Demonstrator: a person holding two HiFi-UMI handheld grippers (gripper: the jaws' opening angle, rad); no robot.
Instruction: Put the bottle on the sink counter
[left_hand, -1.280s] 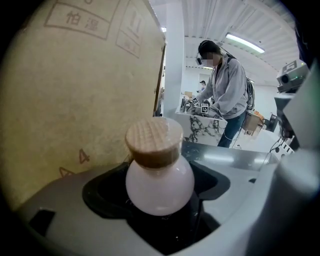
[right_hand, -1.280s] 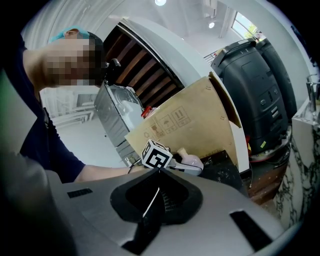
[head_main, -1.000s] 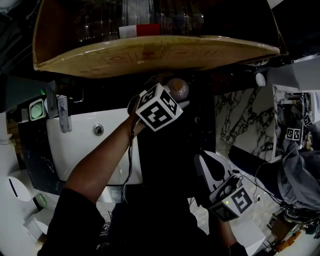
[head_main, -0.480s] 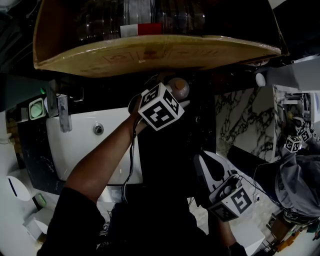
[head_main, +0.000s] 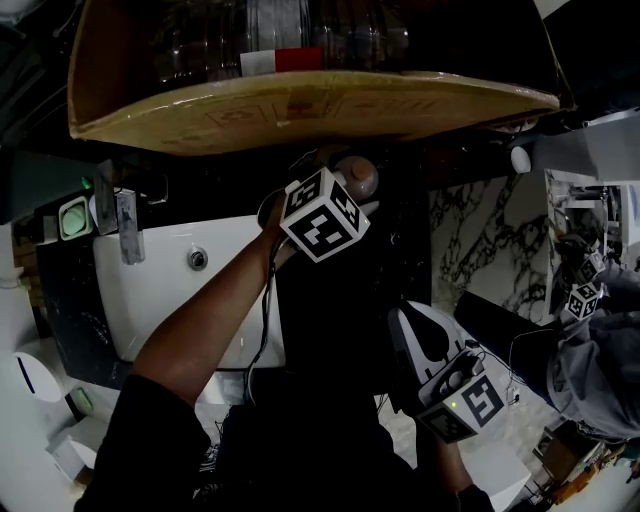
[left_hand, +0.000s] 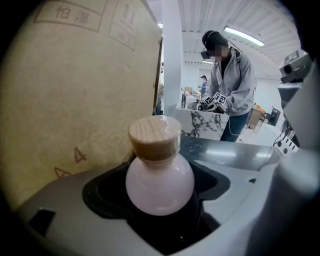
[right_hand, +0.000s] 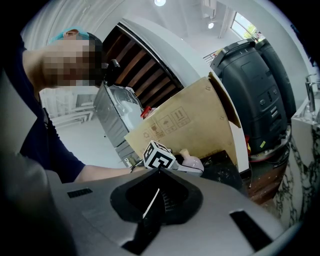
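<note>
Left gripper (head_main: 342, 194) clamped on pink bottle (left_hand: 159, 184), wooden cap up, close beside box (head_main: 300, 105). Right gripper (right_hand: 150, 202) pinched together, nothing in it.

Head view dim; fisheye distort.

The head view looks steeply down from above both arms, taking in the left gripper (head_main: 352, 190), the right gripper (head_main: 408, 325) and the cardboard box (head_main: 300, 105) ahead of them. The left gripper view sits close behind its jaws, facing past the bottle (left_hand: 159, 175) they clamp, with the cardboard box (left_hand: 75, 90) at their left. The right gripper view looks along its closed jaws toward the left gripper (right_hand: 186, 164) well ahead. All three views share the bottle and the cardboard box.
</note>
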